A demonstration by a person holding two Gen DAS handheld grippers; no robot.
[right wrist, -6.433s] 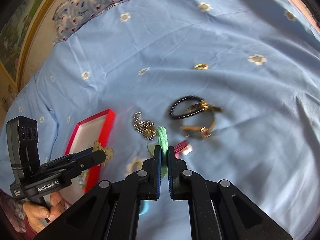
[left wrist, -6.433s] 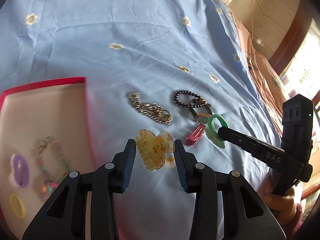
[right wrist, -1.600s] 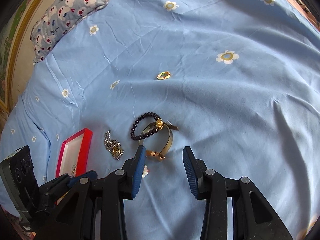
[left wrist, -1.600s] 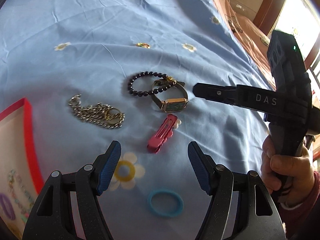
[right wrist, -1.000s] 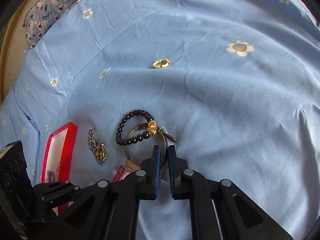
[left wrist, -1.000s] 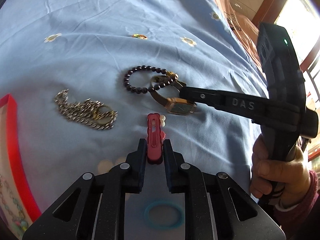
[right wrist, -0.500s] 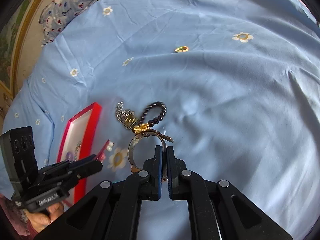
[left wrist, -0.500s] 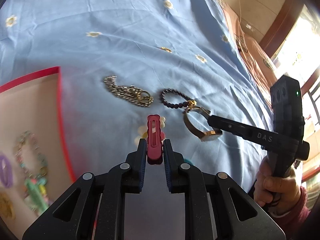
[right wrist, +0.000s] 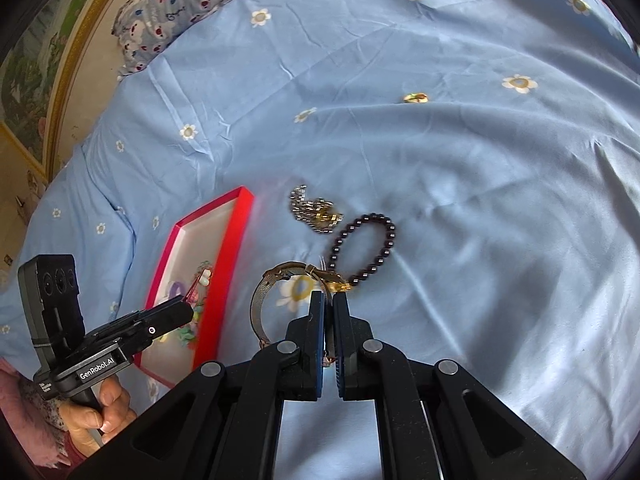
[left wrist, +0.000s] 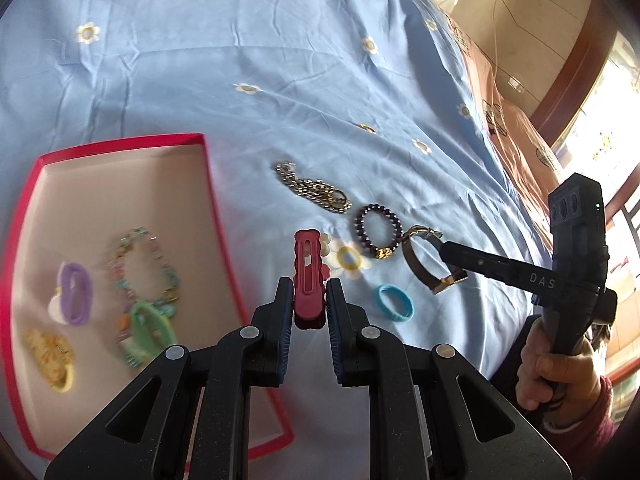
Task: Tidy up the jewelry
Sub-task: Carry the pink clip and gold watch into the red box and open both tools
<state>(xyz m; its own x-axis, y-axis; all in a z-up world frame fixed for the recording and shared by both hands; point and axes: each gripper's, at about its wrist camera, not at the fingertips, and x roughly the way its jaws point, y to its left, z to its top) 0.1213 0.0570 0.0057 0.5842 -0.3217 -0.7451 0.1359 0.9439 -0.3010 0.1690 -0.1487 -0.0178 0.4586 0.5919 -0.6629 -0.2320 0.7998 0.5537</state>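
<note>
My left gripper (left wrist: 307,292) is shut on a pink hair clip (left wrist: 307,268) and holds it above the sheet by the right wall of the red tray (left wrist: 218,208). The tray holds a beaded bracelet (left wrist: 144,264), a purple tie, a green clip and a yellow claw clip. My right gripper (right wrist: 328,308) is shut on a gold watch (right wrist: 272,296) and lifts it; it shows in the left wrist view (left wrist: 424,264) too. A dark bead bracelet (right wrist: 364,248), a metal chain (right wrist: 316,210) and a blue ring (left wrist: 394,303) lie on the sheet.
A blue flowered bedsheet (right wrist: 480,180) covers the bed. A patterned pillow (right wrist: 192,4) lies at the far left. A small gold ring (right wrist: 415,98) lies far out on the sheet. The tray also shows in the right wrist view (right wrist: 236,236).
My left gripper has carried the pink clip left, closer to the tray. My right gripper has lifted the watch clear of the bead bracelet.
</note>
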